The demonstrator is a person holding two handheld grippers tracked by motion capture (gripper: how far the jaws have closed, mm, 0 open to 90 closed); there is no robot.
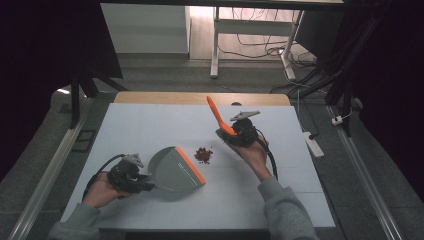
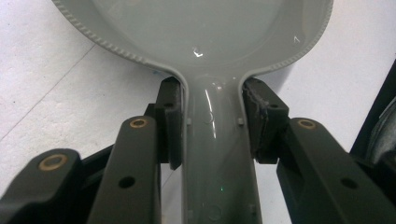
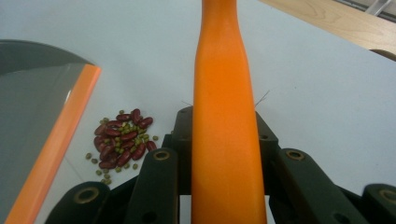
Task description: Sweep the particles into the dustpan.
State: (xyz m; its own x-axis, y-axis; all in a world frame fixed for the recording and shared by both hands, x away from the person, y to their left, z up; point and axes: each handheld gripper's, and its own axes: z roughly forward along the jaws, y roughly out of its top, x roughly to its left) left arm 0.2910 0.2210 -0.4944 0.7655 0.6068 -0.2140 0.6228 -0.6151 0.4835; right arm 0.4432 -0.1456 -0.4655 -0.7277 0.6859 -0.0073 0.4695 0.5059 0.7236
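Note:
A grey dustpan [image 1: 172, 169] with an orange lip [image 1: 190, 165] lies on the white table, its mouth facing right. My left gripper [image 1: 131, 176] is shut on the dustpan's grey handle [image 2: 215, 140], one pad on each side. A small pile of red beans and green seeds [image 1: 203, 154] lies just right of the lip, also seen as the pile of beans [image 3: 120, 140] beside the dustpan lip [image 3: 60, 135]. My right gripper [image 1: 239, 134] is shut on an orange brush handle [image 3: 224, 112] that points up and away, right of the pile.
The white table surface [image 1: 150, 125] has a wooden strip [image 1: 200, 98] along its far edge. Beyond it stand a white desk frame [image 1: 216, 45] and loose cables on the floor. A power strip [image 1: 314, 144] lies off the table's right side.

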